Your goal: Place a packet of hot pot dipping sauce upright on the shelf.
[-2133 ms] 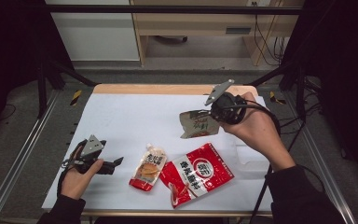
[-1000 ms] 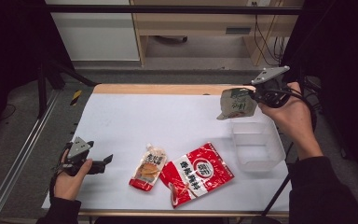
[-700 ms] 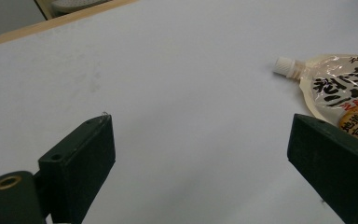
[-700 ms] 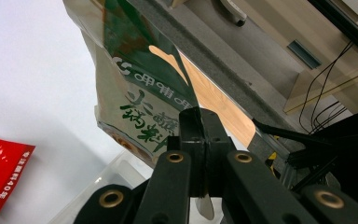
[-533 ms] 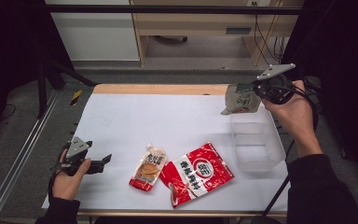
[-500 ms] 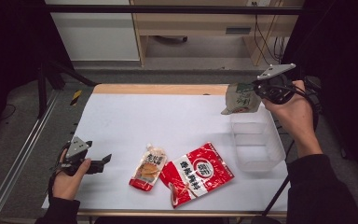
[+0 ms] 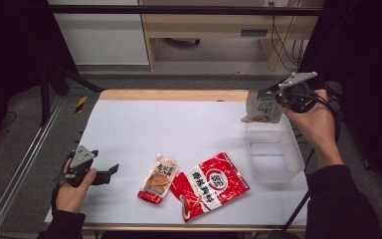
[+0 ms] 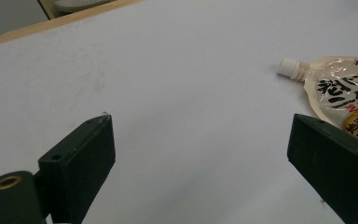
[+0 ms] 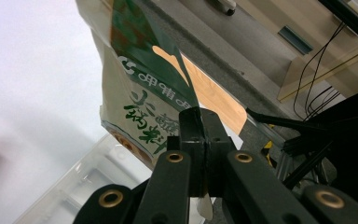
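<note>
Right gripper (image 7: 278, 95) clamped on green-and-cream foil pouch (image 7: 262, 106), hanging above far rim of clear plastic bin (image 7: 274, 152) at worktop's right edge. Centre pouch over bin, lower before release. Left gripper (image 7: 110, 171) wide open, empty, near left edge.

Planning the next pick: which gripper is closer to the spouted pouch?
Left. The left gripper sits open on the table just beside the spouted pouch; the right gripper holds a green pouch above the clear bin.
</note>
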Demonstrator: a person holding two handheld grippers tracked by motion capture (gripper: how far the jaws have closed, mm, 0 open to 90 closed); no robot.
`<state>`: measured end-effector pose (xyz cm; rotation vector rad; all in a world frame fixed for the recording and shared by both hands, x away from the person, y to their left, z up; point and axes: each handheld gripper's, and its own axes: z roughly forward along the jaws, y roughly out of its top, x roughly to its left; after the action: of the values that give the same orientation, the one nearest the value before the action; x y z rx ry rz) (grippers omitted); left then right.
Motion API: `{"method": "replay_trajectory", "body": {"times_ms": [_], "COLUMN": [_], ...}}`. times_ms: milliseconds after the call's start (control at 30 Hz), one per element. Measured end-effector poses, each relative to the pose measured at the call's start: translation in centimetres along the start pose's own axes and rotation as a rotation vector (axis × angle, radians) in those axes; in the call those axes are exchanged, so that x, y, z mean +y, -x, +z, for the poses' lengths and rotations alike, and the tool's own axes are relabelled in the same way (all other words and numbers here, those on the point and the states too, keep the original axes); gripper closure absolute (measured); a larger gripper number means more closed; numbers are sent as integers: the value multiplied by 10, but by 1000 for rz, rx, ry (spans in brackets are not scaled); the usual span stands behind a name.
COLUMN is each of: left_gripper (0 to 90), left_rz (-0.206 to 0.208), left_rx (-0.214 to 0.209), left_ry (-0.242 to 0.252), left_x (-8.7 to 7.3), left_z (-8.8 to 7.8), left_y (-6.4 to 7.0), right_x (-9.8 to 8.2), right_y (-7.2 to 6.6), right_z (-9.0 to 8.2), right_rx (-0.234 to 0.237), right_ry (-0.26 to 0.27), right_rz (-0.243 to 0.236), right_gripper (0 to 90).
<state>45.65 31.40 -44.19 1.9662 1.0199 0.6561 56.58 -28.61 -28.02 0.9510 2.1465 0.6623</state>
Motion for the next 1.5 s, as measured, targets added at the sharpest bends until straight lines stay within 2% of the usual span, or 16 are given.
{"method": "replay_trajectory", "body": {"times_ms": [133,400,667,867,1067,1233,1500], "left_gripper": [76,77,76,76,73,73,73], "left_rz": [-5,-4,-6,-4,13,17,24], "left_rx": [0,-6,-4,-4,-22,-25,-28], "left_ry": [4,4,2,3,7,3,-5], "left_x": [0,1,0,1,2,2,3], "left_z": [0,2,2,2,3,5,7], "left_y": [0,2,2,2,4,6,7], "right_x": [-7,-15,-24,-29,-33,-36,-43], "right_y": [4,9,9,7,3,5,13], "right_z": [4,9,15,27,35,45,59], "right_rx": [6,19,36,57,73,75,45], "right_ry": [-8,-23,-42,-71,-97,-97,-86], "right_rz": [11,-4,1,5,15,48,104], "right_gripper": [900,899,896,895,895,893,883]}}
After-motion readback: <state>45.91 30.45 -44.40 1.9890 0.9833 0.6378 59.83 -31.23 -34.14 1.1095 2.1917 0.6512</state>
